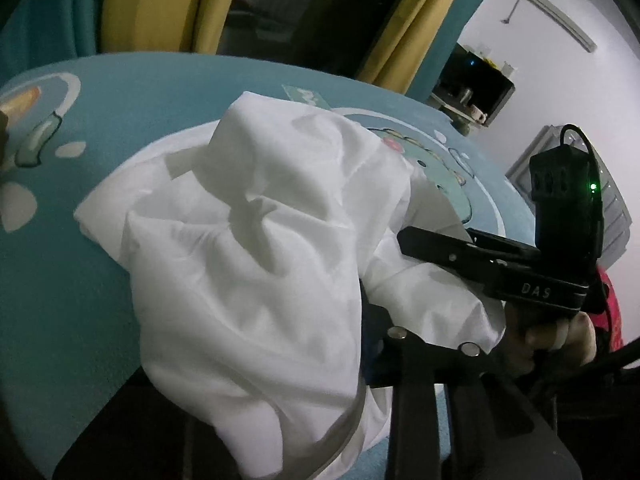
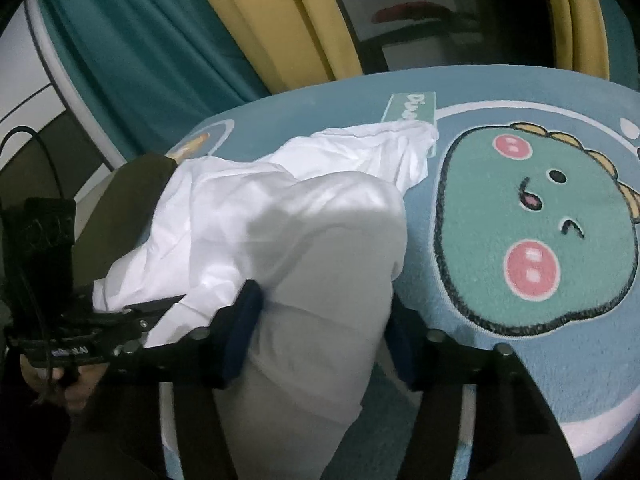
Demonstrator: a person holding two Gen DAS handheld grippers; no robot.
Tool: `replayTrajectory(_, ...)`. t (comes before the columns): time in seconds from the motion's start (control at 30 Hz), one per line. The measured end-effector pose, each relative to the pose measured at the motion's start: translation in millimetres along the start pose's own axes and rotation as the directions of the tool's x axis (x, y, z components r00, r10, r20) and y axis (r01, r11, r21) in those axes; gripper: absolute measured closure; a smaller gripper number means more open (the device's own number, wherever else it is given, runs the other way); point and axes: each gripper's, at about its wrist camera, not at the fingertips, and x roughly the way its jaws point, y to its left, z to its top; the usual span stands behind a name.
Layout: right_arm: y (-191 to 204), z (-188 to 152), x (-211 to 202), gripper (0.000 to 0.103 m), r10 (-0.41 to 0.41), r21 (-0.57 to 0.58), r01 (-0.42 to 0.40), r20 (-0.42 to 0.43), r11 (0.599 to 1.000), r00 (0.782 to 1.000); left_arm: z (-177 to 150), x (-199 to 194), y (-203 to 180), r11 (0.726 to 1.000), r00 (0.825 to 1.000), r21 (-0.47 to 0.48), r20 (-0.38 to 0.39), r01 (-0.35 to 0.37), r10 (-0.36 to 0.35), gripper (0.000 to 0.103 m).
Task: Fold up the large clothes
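A crumpled white garment (image 1: 256,248) lies heaped on a blue rug (image 1: 80,280) printed with a green cartoon dinosaur (image 2: 532,240). Teal and yellow curtains (image 2: 160,40) hang at the far side. The right gripper (image 2: 320,328) has its fingers (image 2: 244,332) spread, with a bulging fold of the cloth between them. The left gripper (image 1: 376,320) is mostly buried under the cloth at the near edge; whether its fingers pinch it, I cannot tell.
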Motion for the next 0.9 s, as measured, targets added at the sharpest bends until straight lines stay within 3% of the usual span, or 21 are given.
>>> replayTrajectory(0.07, 3.6, -1.4, -5.1, 0.066, -0.009, -0.011, 0.009, 0.019, 1.000, 1.000, 1.1, -0.2, -3.7, 1.000, 1.000, 0.000, 0.019, 0.003, -0.003, 0.076)
replayTrajectory(0.17, 7.9, -1.3, -12.0, 0.072, -0.014, -0.024, 0.015, 0.035, 1.000, 0.999, 0.7, -5.2, -7.7, 1.000, 0.999, -0.006, 0.046, 0.007, -0.006, 0.079)
replayTrajectory(0.37, 7.8, 0.3, -30.1, 0.073, -0.033, -0.011, 0.034, 0.042, 0.999, 0.999, -4.4, -14.7, -21.4, 0.999, 0.997, 0.014, 0.056, 0.043, -0.044, 0.081)
replayTrajectory(0.43, 3.0, -1.9, -29.1, 0.069, -0.040, 0.000, 0.040, 0.013, 0.999, 0.999, -7.1, -10.5, -22.9, 0.999, 0.999, 0.023, 0.040, 0.027, -0.028, 0.081)
replayTrajectory(0.53, -11.1, -7.6, -19.6, 0.054, -0.030, 0.045, 0.031, -0.033, 0.998, 0.999, -8.9, -1.7, -23.7, 0.998, 1.000, 0.055, 0.002, 0.001, -0.001, 0.075)
replayTrajectory(0.7, -17.1, -10.3, -14.4, 0.053, 0.022, 0.071, -0.021, -0.015, 0.997, 1.000, -6.6, 1.5, -24.4, 0.998, 1.000, 0.059, 0.012, -0.017, 0.016, 0.071)
replayTrajectory(0.77, -20.5, -10.5, -15.1, 0.066, 0.072, 0.105, -0.072, 0.000, 0.992, 0.997, -7.4, 1.9, -26.5, 0.998, 1.000, 0.052, 0.021, -0.021, 0.020, 0.071)
replayTrajectory(0.9, -19.9, -9.3, -25.1, 0.076, 0.084, 0.104, -0.088, 0.036, 0.991, 0.996, -5.2, -4.1, -27.3, 0.999, 0.999, 0.031, 0.051, 0.008, -0.010, 0.080)
